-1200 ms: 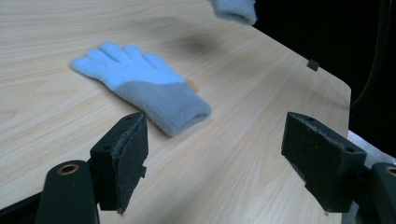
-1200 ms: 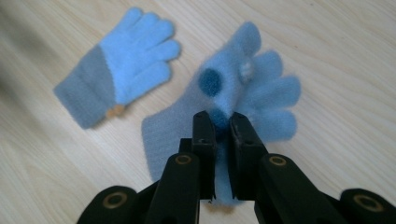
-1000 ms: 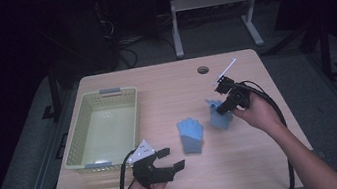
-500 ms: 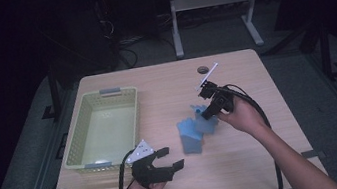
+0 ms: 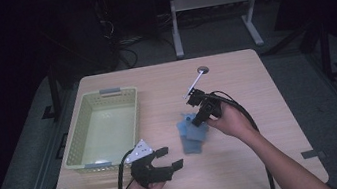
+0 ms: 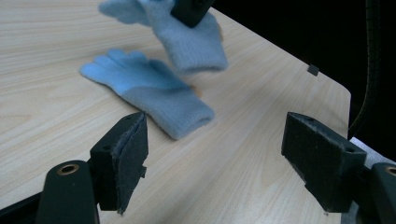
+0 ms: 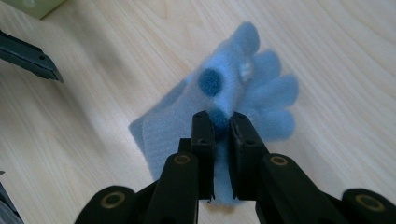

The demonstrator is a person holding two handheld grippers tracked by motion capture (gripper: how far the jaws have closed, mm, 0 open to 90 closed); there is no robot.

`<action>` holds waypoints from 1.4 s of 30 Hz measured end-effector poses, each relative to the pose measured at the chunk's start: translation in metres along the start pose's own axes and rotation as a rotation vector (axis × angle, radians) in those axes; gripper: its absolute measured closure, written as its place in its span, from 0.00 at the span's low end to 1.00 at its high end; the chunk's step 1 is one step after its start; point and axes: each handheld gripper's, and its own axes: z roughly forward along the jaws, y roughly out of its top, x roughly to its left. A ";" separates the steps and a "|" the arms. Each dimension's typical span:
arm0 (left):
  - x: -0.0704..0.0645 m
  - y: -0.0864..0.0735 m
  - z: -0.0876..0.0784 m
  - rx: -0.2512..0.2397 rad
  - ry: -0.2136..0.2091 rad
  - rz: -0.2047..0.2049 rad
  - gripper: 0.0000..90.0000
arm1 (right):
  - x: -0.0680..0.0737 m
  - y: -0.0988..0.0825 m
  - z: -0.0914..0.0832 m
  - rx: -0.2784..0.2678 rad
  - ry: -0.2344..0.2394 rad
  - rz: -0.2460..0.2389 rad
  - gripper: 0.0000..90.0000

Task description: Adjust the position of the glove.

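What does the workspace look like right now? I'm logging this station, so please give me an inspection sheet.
Surface: light wooden table with a round hole near its far edge.
Job's things: one blue glove lies flat; a second blue glove hangs lifted above it. A pale green basket, nothing seen inside, stands at the left.
Clutter: nothing seen.
Grippers: right gripper shut on the lifted glove; left gripper open, low over the near edge.
Cables: black cables trail from both grippers toward the person.
Surroundings: dark floor, a white frame and loose cables behind the table.
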 end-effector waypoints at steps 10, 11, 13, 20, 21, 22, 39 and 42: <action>0.000 0.000 -0.001 -0.004 0.001 -0.004 0.25 | 0.005 0.004 0.018 0.023 0.027 -0.021 0.90; 0.000 0.000 -0.001 -0.009 -0.001 -0.010 0.25 | 0.005 0.005 0.019 0.025 0.030 -0.024 0.90; 0.000 0.000 -0.001 -0.008 -0.001 -0.015 0.25 | 0.007 0.005 0.023 0.034 0.037 -0.030 0.90; 0.000 0.001 -0.002 -0.006 0.001 -0.010 0.25 | 0.008 0.005 0.029 0.063 0.045 -0.042 0.89; 0.000 0.001 -0.002 -0.008 0.000 -0.010 0.25 | 0.008 0.004 0.031 0.061 0.050 -0.040 0.89; 0.000 0.001 -0.002 -0.008 0.000 -0.010 0.25 | 0.008 0.004 0.031 0.064 0.053 -0.041 0.88; 0.001 0.001 -0.002 -0.005 0.005 0.000 0.25 | 0.007 0.002 0.039 0.047 0.023 -0.039 0.70; 0.001 0.001 -0.002 -0.003 0.007 -0.003 0.25 | 0.006 0.001 0.039 0.040 0.022 -0.035 0.78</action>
